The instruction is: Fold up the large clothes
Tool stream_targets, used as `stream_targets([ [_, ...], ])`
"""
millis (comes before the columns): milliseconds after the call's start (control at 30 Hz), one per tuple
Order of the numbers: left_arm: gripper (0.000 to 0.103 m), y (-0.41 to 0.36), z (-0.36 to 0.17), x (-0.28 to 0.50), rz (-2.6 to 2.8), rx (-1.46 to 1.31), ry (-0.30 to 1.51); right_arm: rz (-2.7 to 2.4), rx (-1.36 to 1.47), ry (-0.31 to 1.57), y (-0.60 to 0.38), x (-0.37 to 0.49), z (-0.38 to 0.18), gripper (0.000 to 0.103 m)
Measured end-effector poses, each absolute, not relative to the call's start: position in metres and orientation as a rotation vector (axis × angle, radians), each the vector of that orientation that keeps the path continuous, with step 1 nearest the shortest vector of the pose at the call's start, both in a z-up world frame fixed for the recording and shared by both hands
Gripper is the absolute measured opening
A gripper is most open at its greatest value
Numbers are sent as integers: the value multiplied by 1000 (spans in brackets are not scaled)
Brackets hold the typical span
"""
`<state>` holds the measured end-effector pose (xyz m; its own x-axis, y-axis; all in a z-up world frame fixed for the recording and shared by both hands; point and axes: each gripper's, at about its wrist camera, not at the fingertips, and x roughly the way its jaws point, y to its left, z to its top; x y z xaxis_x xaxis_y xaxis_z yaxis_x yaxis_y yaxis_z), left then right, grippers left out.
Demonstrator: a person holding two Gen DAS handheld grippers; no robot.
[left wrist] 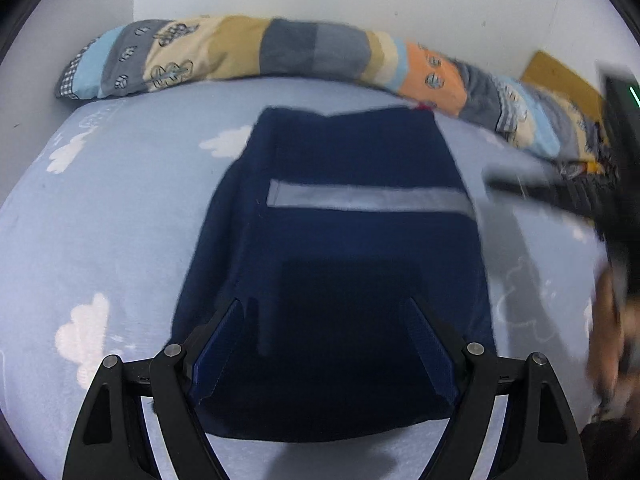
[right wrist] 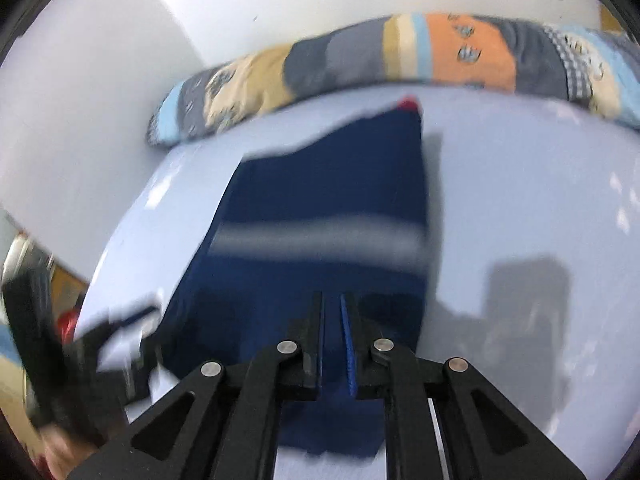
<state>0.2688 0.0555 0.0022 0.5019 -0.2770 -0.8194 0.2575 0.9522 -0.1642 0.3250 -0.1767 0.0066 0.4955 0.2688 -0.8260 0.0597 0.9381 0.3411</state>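
Through my left wrist camera I am looking down at the navy garment [left wrist: 344, 248], which is lying partly folded on the bed sheet [left wrist: 100, 216], a pale blue sheet printed with white clouds, with its grey stripe [left wrist: 368, 200] running across the middle and a patchwork pillow [left wrist: 280, 50] resting along the wall behind it. My left tool [left wrist: 326, 320] is hovering over the near end of the cloth with its jaws spread wide and nothing between them, while my right tool is showing as a dark blur at the right edge of this view, too smeared to read. Through my right wrist camera, which is badly blurred, the same garment [right wrist: 332, 200] is lying ahead on the sheet [right wrist: 520, 184] and my right tool [right wrist: 332, 312] is standing pressed nearly together; dark blue is showing in the narrow slit, but I cannot tell whether it is pinching the hem or merely hanging above it. To do this fold well, I am judging that I should take the two near corners level, lift evenly, carry them toward the far edge by the pillow, and keep the stripe straight so no slack bunches underneath.
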Motion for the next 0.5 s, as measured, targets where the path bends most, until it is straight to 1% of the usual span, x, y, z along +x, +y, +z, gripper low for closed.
stream_targets([
  [100,83,53,-19,278,-254,37,1084,88,304,1045,-187,371,-2,12],
  [200,86,58,-26,287,-192,50,1098,31,269,1095,-187,418,-31,12],
  [233,86,59,-27,288,-171,59,1100,26,246,1137,-182,426,-42,12],
  [300,89,58,-31,292,-150,75,1110,18,286,1278,-179,442,-84,11],
  [333,89,57,-32,294,-151,72,1115,20,288,1290,-178,443,-93,11],
  [433,86,56,-25,293,-160,58,1099,26,268,1291,-174,441,-84,10],
  [467,85,57,-21,290,-168,57,1085,42,264,1287,-174,438,-77,13],
  [500,85,58,-16,286,-183,47,1063,63,280,1247,-177,429,-61,13],
])
